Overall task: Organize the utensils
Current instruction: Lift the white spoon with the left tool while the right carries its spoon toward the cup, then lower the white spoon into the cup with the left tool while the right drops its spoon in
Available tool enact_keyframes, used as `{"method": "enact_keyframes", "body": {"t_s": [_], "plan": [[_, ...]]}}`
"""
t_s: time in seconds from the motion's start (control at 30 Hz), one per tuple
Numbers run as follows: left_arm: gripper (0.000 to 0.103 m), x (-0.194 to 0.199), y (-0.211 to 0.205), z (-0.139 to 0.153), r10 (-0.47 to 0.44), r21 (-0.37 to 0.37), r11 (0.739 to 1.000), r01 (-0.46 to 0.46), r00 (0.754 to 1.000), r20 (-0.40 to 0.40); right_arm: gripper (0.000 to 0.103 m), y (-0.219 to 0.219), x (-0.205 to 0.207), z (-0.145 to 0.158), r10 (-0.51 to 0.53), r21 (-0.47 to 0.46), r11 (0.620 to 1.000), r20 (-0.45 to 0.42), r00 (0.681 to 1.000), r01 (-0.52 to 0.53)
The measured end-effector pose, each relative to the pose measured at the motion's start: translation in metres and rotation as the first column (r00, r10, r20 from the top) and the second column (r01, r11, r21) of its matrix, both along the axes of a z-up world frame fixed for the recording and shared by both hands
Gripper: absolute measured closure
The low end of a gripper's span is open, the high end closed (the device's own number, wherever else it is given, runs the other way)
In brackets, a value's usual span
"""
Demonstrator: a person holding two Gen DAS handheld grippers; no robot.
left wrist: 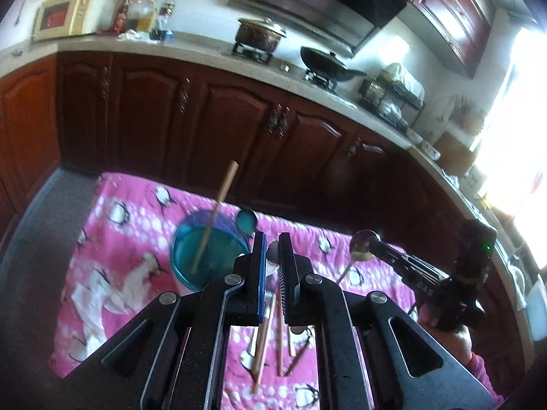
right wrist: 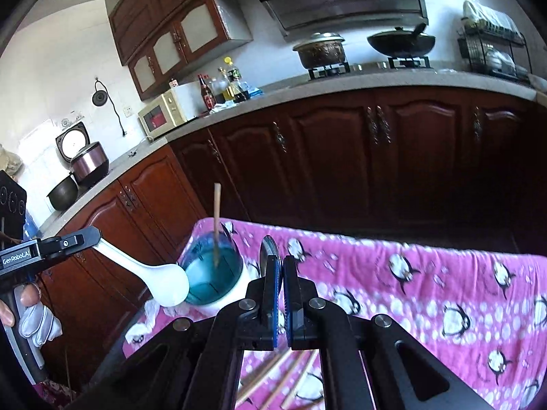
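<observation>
— Where are the utensils now, and which way do they point?

— One chopstick stands in the blue cup on the pink cloth. Its long axis is almost upright, leaning a little, with the top end well above the rim. The left gripper is clamped on a white spoon. The handle is between the fingers and the bowl points forward and down, just beside the rim of the cup. The right gripper is closed on a metal spoon; the round bowl stands out beyond the fingertips and the thin handle hangs down toward the cloth.

— And how are the hands held?

— Both grippers are raised above the cloth and tilted down toward the cup, the left one from the left side, the right one from the right.

— Does one camera show more than the other?

— Yes. The left camera shows the loose chopsticks lying on the cloth under the gripper, with their long axes roughly along its fingers; the right camera shows them only as a blur at the bottom. The white spoon is seen whole only from the right camera. The metal spoon's handle is seen only from the left one.
</observation>
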State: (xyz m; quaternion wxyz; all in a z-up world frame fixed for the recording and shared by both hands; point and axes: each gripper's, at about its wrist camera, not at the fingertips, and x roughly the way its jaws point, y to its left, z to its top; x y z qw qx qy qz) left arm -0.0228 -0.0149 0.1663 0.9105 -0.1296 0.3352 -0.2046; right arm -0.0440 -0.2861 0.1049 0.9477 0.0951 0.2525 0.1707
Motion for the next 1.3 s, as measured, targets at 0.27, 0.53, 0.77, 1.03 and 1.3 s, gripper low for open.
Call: {"method": "enact_keyframes", "body": {"t_s": [0.27, 0.53, 0.77, 1.03, 1.3], "plan": [[0.097, 0.029, 0.016, -0.008, 0.066, 0.027, 0.997, -0.066, 0.998, 0.012, 0.101, 0.035, 0.021, 0.019, -0.029, -0.018, 0.999, 0.046, 0.999, 0.030], [0.097, 0.058, 0.024, -0.036, 0.106, 0.027, 0.994, -0.106, 0.994, -0.021, 0.101, 0.070, 0.041, 0.026, -0.088, -0.098, 0.990, 0.122, 0.989, 0.100], [0.097, 0.081, 0.029, -0.061, 0.125, 0.011, 0.992, -0.125, 0.989, -0.077, 0.101, 0.102, 0.057, 0.012, -0.130, -0.207, 0.963, 0.198, 0.972, 0.171], [0.097, 0.088, 0.027, -0.079, 0.118, 0.016, 0.993, -0.117, 0.987, -0.107, 0.101, 0.108, 0.075, -0.013, -0.170, -0.232, 0.949, 0.191, 0.967, 0.212], [0.097, 0.090, 0.027, -0.099, 0.133, 0.039, 0.991, -0.129, 0.981, -0.141, 0.101, 0.117, 0.081, -0.035, -0.136, -0.247, 0.955, 0.133, 0.982, 0.165]]}}
